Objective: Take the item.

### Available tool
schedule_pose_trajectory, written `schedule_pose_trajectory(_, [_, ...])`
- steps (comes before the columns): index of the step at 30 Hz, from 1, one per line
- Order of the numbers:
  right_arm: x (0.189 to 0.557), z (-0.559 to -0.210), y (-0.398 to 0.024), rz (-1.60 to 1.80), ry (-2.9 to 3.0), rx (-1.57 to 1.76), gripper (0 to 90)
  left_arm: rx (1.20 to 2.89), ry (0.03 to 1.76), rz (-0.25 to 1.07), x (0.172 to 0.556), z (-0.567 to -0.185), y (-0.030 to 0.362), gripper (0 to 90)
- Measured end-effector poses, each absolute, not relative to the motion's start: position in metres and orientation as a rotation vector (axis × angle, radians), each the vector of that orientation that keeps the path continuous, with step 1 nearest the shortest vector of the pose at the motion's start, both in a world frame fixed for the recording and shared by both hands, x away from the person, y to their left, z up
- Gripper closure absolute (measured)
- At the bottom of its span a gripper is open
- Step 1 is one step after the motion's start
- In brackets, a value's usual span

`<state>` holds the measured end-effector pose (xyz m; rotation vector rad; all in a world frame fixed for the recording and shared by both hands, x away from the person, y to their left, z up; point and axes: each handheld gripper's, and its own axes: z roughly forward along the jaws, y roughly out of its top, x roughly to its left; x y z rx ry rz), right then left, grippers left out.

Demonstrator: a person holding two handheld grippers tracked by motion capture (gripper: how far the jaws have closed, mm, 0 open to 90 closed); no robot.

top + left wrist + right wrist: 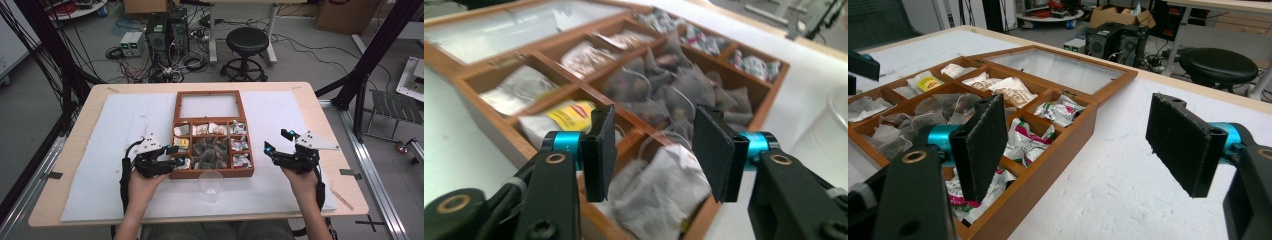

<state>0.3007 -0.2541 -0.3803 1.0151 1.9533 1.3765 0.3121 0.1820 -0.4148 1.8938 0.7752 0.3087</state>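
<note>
Brown wooden box, grey tea bags, white mat

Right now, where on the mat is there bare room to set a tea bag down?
The white mat is bare left of the wooden tea box, and right of it up to the right gripper. The near strip is tighter: a clear plastic cup stands just in front of the box, and the left gripper works at the box's near-left corner.

A grey paper tea bag lies flat and crumpled in the near-left corner compartment of the open wooden tea box, beside a yellow-labelled bag in the next compartment.
</note>
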Motion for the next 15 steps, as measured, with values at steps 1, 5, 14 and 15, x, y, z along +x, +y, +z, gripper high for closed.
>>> schedule_pose_trajectory(1, [0.301,-0.380,-0.254,1.376,1.954,1.015,25.2,1.903,0.771,0.304,0.312,-0.416,0.181,53.4])
schedule_pose_trajectory(5, [0.300,-0.379,-0.255,1.377,1.951,1.019,25.7,1.929,0.772,0.278,0.312,-0.419,0.180,58.1])
schedule_pose_trajectory(14, [0.300,-0.378,-0.257,1.379,1.944,1.017,25.9,1.963,0.787,0.235,0.313,-0.426,0.180,77.2])
schedule_pose_trajectory(15, [0.300,-0.378,-0.257,1.380,1.943,1.020,25.9,1.958,0.790,0.232,0.313,-0.426,0.181,81.5])
